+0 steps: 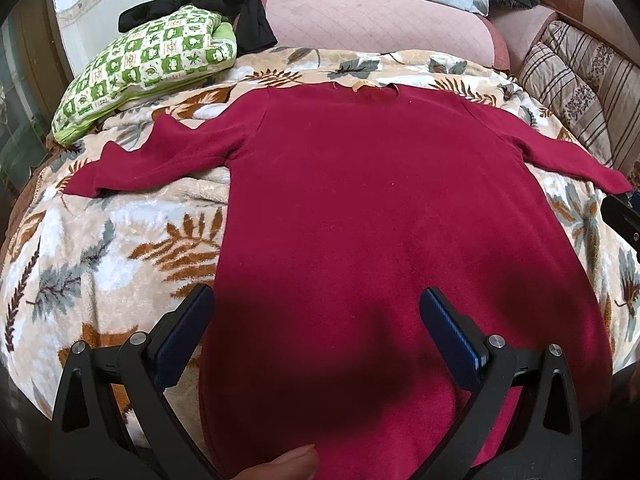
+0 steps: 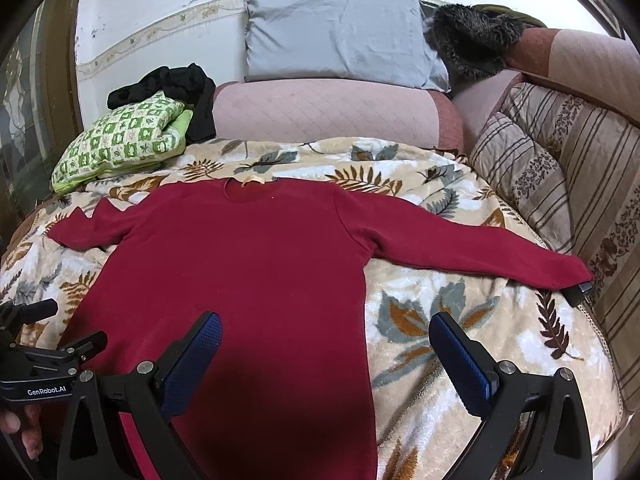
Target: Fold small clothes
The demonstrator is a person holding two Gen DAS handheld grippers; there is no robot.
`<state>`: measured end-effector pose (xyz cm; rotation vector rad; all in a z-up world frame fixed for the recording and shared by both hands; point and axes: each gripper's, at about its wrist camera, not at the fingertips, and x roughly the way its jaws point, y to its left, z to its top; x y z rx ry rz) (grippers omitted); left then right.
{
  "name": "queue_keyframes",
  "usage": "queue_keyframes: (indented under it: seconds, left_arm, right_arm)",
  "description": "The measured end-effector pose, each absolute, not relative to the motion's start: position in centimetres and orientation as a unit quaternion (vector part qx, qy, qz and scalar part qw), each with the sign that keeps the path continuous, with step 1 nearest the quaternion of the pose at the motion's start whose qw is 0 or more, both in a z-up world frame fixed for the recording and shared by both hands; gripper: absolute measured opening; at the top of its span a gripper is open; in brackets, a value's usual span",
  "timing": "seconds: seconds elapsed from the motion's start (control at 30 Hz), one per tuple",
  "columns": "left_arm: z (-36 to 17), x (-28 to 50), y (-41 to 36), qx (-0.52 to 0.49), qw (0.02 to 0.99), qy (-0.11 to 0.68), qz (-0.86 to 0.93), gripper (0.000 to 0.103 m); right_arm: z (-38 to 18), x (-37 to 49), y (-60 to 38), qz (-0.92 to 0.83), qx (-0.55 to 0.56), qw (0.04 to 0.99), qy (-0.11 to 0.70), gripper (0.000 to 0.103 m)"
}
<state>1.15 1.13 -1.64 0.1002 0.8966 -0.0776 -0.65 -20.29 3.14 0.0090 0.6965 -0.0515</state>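
Note:
A dark red long-sleeved top (image 1: 360, 200) lies flat on the leaf-patterned blanket (image 1: 120, 240), neck away from me, both sleeves spread out. It also shows in the right wrist view (image 2: 240, 264). My left gripper (image 1: 316, 304) is open and empty, above the top's lower part near its left edge. My right gripper (image 2: 326, 332) is open and empty, above the top's lower right edge. The left gripper's body (image 2: 36, 360) shows at the left of the right wrist view.
A green checked pillow (image 1: 148, 68) with a black garment (image 1: 224, 0) lies at the far left. A pink bolster (image 2: 320, 112), a grey pillow (image 2: 340, 36) and a striped cushion (image 2: 560, 184) line the back and right. A small black object (image 2: 580, 292) lies by the right cuff.

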Motion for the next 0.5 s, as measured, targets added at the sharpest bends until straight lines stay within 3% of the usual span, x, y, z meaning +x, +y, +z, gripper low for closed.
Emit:
queue_keyframes:
  seconds: [0.5]
  left_arm:
    - [-0.73, 0.79, 1.13, 0.02, 0.914, 0.4, -0.061, 0.103]
  right_arm:
    - [2.37, -0.13, -20.47, -0.046, 0.003, 0.93, 0.365, 0.103]
